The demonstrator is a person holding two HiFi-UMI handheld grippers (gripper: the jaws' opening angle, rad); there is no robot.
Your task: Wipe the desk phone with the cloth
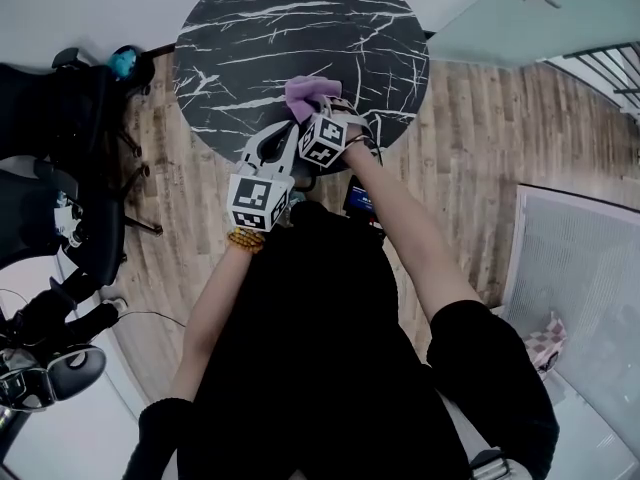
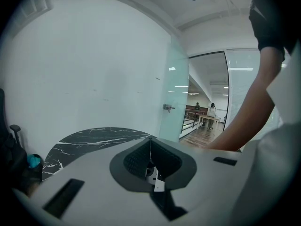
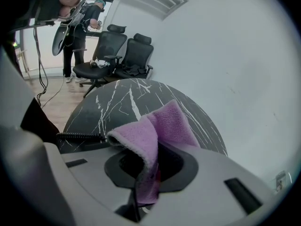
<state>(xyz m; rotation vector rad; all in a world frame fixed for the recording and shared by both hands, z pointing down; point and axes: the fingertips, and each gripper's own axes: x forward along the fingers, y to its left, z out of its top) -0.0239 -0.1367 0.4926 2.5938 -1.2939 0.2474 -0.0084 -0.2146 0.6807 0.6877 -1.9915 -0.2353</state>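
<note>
My right gripper [image 1: 306, 111] is shut on a purple cloth [image 1: 309, 94], held over the near edge of the round black marble table [image 1: 300, 28]. In the right gripper view the cloth [image 3: 160, 124] bunches up out of the closed jaws of the right gripper [image 3: 153, 160], and a black coiled phone cord [image 3: 80, 136] lies at the left. My left gripper [image 1: 287, 130] sits just beside it, shut and holding nothing; in its own view the left gripper [image 2: 150, 144] points over the table [image 2: 94, 138] toward a white wall. A dark device with a lit screen [image 1: 360, 200] shows under my right forearm.
Black office chairs [image 1: 80, 168] stand left of the table; the same chairs [image 3: 117, 51] and a standing person [image 3: 80, 22] show beyond it. A glass door [image 2: 176, 93] is at the far side. A railing [image 1: 610, 68] lies to the right over wood flooring.
</note>
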